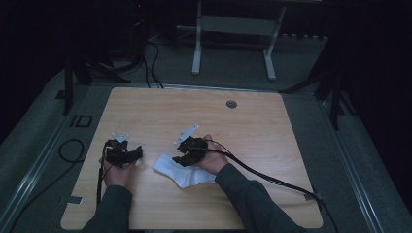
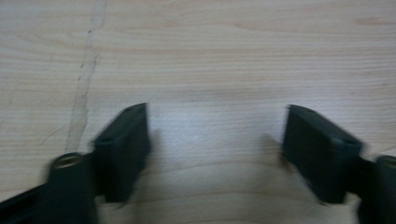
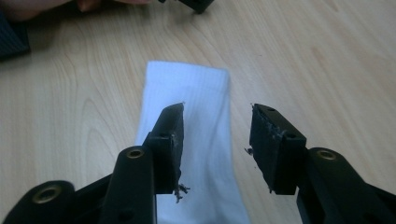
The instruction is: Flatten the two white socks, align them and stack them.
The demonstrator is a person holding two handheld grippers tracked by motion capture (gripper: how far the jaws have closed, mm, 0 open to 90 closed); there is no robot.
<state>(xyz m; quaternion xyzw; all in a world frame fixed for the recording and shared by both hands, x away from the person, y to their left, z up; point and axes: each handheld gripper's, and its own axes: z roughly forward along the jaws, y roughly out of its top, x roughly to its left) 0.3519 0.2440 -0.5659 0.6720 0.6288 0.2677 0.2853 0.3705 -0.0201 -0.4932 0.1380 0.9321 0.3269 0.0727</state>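
Black jaws of the right gripper [image 3: 217, 140] stand apart above the white sock [image 3: 191, 140], gripping nothing; we note bits of lint on the pads. We see the sock lying flat on the wooden table [image 1: 252, 126], near its middle, just under the right gripper [image 1: 182, 151] and partly beneath the right hand [image 1: 210, 158]. Our left gripper [image 2: 217, 140] is also apart, over bare wood, beside the sock's left end.

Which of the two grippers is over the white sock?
The right gripper: its open jaws hang above the white sock lying flat on the wooden table. The left gripper has bare wood between its jaws.
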